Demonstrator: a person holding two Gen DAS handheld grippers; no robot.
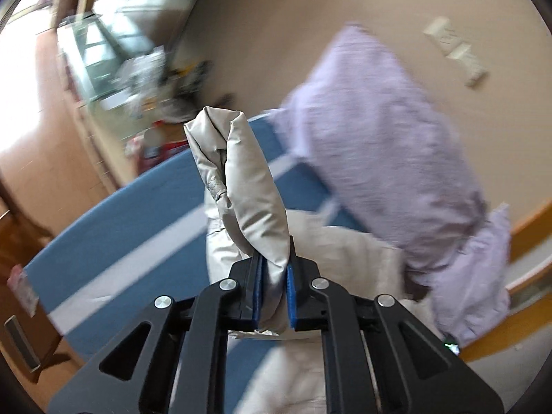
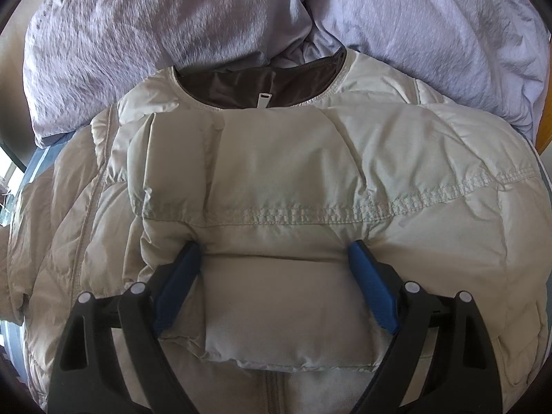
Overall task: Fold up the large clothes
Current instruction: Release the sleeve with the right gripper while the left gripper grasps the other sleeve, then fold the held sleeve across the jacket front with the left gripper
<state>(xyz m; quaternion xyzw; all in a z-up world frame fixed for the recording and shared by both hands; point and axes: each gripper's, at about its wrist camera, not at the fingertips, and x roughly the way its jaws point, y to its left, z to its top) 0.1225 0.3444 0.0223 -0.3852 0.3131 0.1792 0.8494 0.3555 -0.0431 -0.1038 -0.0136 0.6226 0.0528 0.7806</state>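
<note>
On the blue bed sheet with pale stripes (image 1: pixel 114 227), the beige quilted puffer jacket (image 2: pixel 276 179) lies spread flat with its brown-lined collar toward two lilac fabric pillows (image 2: pixel 145 34), and one sleeve is folded across its chest. The left gripper (image 1: pixel 274 293) has its blue-padded jaws clamped nearly together on a bunched fold of the other beige sleeve (image 1: pixel 241 179), which stands raised above the jacket body. The right gripper (image 2: pixel 276 286) is aimed steeply down with its jaws spread wide, both blue pads (image 2: pixel 372 289) pressing into the folded sleeve on the chest without pinching it.
</note>
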